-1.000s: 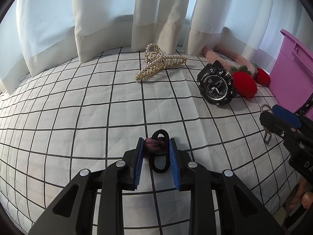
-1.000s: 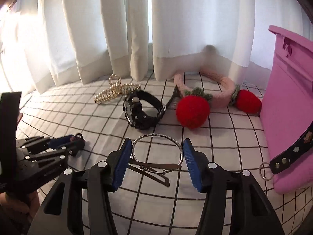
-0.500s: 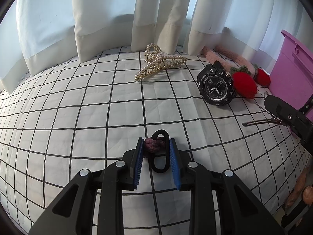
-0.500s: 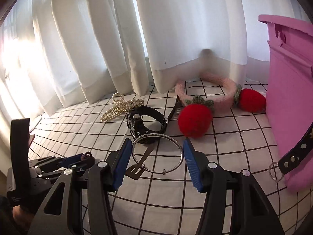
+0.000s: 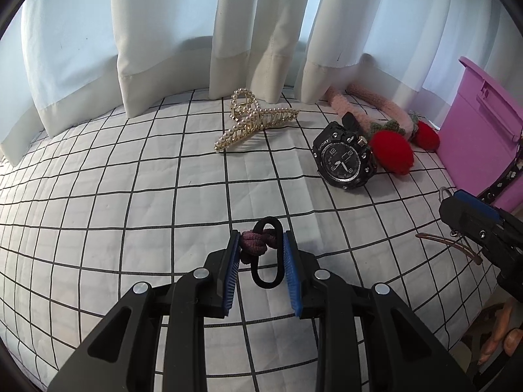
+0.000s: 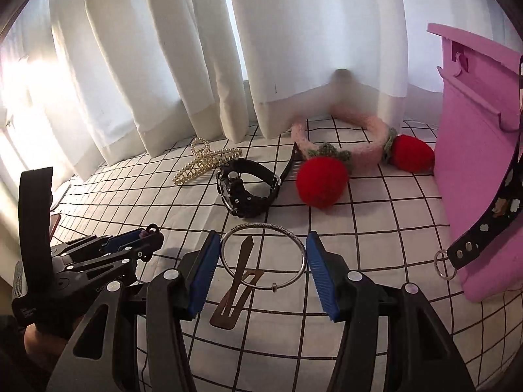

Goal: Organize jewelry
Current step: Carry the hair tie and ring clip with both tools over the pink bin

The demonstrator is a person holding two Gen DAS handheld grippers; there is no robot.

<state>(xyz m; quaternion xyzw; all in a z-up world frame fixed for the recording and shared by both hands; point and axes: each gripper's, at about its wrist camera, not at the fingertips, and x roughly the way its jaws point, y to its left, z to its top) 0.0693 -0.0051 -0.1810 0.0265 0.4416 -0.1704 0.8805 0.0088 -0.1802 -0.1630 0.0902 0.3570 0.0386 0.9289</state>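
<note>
Right wrist view: right gripper (image 6: 263, 269) clamps silver bangle (image 6: 264, 256) at frame center above brown hair clip (image 6: 237, 289); left gripper (image 5: 261, 264) clamps hair ties (image 5: 263, 250).

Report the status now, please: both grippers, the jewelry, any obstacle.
Left gripper shut on hair ties. Right gripper shut on silver bangle, brown hair clip hanging through it. Pink box at right, path clear.

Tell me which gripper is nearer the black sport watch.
Right. The right gripper, clasping the silver bangle, sits just short of the watch; the left gripper, holding hair ties, is farther back.
</note>
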